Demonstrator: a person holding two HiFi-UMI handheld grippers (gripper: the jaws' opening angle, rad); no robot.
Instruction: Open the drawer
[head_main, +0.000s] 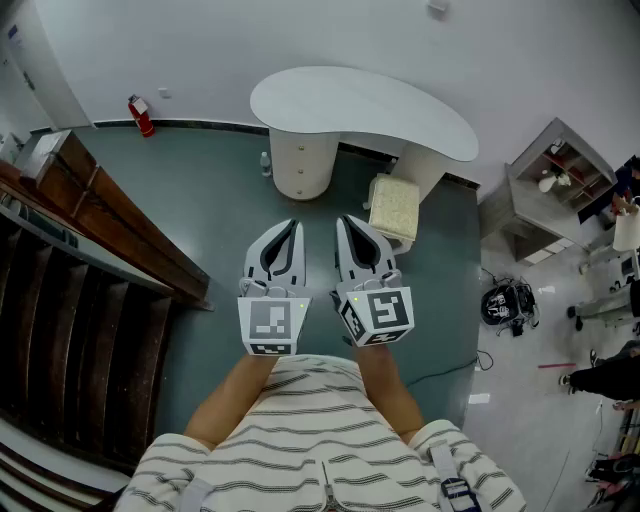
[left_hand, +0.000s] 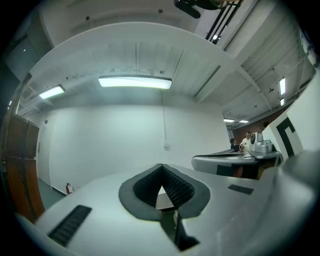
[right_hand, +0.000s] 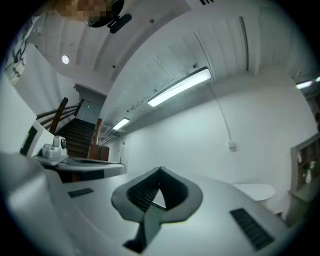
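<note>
A white kidney-shaped desk (head_main: 360, 105) stands ahead against the wall. Under its left end is a rounded cream pedestal (head_main: 301, 165) with small knobs down its front, which looks like the drawer unit. I hold both grippers level at chest height, side by side and well short of the desk. The left gripper (head_main: 294, 224) is shut with its tips together and nothing between them; its own view shows the same closed tips (left_hand: 161, 167). The right gripper (head_main: 345, 221) is also shut and empty, with its tips meeting (right_hand: 160, 171). A corner of the desk (right_hand: 256, 191) shows in the right gripper view.
A cream stool (head_main: 394, 207) sits by the desk's right leg and a small bottle (head_main: 265, 164) left of the pedestal. A wooden staircase (head_main: 90, 290) fills the left. A red fire extinguisher (head_main: 141, 116) stands by the wall. A shelf unit (head_main: 555, 180) and a dark bag (head_main: 505, 303) are on the right.
</note>
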